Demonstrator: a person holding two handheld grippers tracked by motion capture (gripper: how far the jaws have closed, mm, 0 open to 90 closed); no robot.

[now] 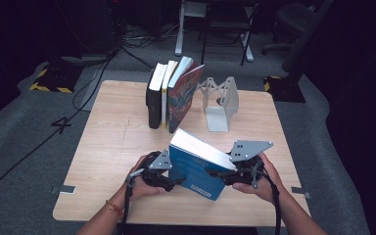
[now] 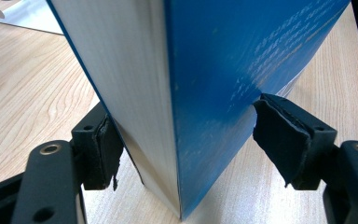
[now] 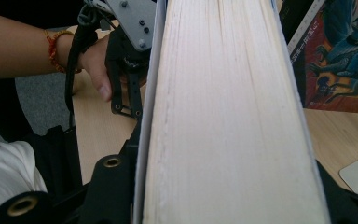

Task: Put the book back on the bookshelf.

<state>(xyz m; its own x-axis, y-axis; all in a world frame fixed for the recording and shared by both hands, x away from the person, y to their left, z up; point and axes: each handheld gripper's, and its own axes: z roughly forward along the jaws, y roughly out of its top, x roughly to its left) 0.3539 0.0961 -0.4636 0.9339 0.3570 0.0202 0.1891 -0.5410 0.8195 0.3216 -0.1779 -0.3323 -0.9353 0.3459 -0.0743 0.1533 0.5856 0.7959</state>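
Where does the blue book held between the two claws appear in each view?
High view: the blue book sits low and centre, tilted, between both hands.
Left gripper view: its blue cover and page edge fill the upper middle, between the black jaws.
Right gripper view: its pale page edge runs up the centre.
Shared landmark: the light wooden table.

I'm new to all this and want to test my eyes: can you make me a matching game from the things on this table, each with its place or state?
Things:
1. blue book
2. white metal bookend
3. row of books
4. left tool

Places or states:
A. stands alone at the far right of the table
B. pads on either side of the book's lower corner
C. tilted, held between both tools
D. upright at the far middle, the last one leaning

Pairs: 1-C, 2-A, 3-D, 4-B
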